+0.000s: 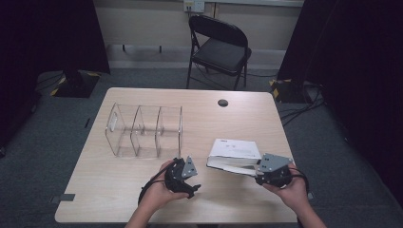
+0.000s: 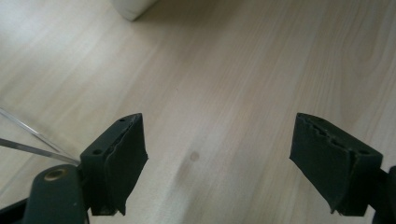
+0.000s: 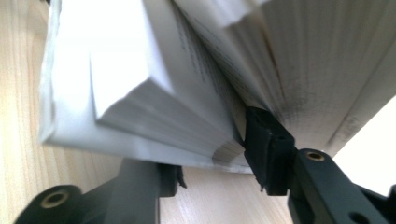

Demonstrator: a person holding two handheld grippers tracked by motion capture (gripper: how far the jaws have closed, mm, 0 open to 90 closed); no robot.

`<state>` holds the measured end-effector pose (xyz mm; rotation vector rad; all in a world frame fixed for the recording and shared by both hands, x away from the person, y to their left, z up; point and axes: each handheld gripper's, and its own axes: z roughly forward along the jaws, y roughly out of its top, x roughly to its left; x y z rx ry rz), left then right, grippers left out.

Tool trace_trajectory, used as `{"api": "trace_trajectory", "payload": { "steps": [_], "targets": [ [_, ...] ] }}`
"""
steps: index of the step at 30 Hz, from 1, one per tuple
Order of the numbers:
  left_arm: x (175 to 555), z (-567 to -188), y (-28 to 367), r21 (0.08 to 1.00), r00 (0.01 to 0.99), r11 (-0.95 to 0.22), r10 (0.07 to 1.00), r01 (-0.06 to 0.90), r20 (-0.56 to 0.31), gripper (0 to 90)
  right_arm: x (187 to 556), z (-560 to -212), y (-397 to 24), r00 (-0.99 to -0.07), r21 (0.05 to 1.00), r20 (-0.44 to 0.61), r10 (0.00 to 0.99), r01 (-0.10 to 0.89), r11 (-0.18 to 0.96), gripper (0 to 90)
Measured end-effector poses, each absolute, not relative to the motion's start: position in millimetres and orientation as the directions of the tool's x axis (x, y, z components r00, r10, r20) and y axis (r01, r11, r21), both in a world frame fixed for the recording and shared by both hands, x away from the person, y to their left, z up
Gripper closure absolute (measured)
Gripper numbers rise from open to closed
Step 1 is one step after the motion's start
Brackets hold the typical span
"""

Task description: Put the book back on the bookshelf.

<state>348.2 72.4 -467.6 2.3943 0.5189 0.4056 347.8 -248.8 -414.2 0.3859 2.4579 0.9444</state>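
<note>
At the near edge of the table (image 1: 95, 190), two hands work tongs. The left gripper (image 1: 190, 183) sits low over bare wood with its jaws spread wide and nothing between them; the left gripper view shows just tabletop and a white book corner far off. The right gripper (image 1: 260, 175) is pinching the white book (image 1: 235, 153) at its near right corner. In the right gripper view one jaw has wedged in among the pages and the other lies under the lower block, so only part of the thickness looks caught and the pages fan open above.

The book lies right of centre, its gripped corner lifted and the far edge seemingly on the table. Its long axis runs roughly left-right, slightly skewed. It lies just right of the left gripper, near but apart, so the right hand is the nearer one and already has it.

Farther back and to the left stands the clear acrylic organizer (image 1: 142, 130), with upright dividers making three slots; all look empty. Its near edge lies just beyond the left gripper.

Judgement: the book probably goes upright into a slot, so it must travel left and away, turning on edge. The partial grip could let pages slip; the free left gripper is placed to support it.

Beyond the table: a folding chair (image 1: 219, 47), unused.
</note>
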Motion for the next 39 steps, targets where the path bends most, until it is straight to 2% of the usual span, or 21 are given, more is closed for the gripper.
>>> {"api": "trace_trajectory", "payload": {
  "steps": [21, 26, 39],
  "targets": [
    [348, -478, 66, 0.648, 0.885, -0.711, 0.45, 0.273, 0.121, 18.0, 352, -393, -253, -0.878, 0.683, -0.261, 0.402, 0.126, 0.719, 66.4],
    [348, -475, 67, 0.655, 0.884, -0.703, 0.454, 0.278, 0.112, 18.1, 353, -379, -256, -0.89, 0.686, -0.221, 0.399, 0.149, 0.712, 73.0],
    [349, -484, 66, 0.646, 0.886, -0.708, 0.452, 0.285, 0.104, 18.3, 370, -370, -261, -0.898, 0.69, -0.128, 0.421, 0.224, 0.688, 73.8]
  ]
}}
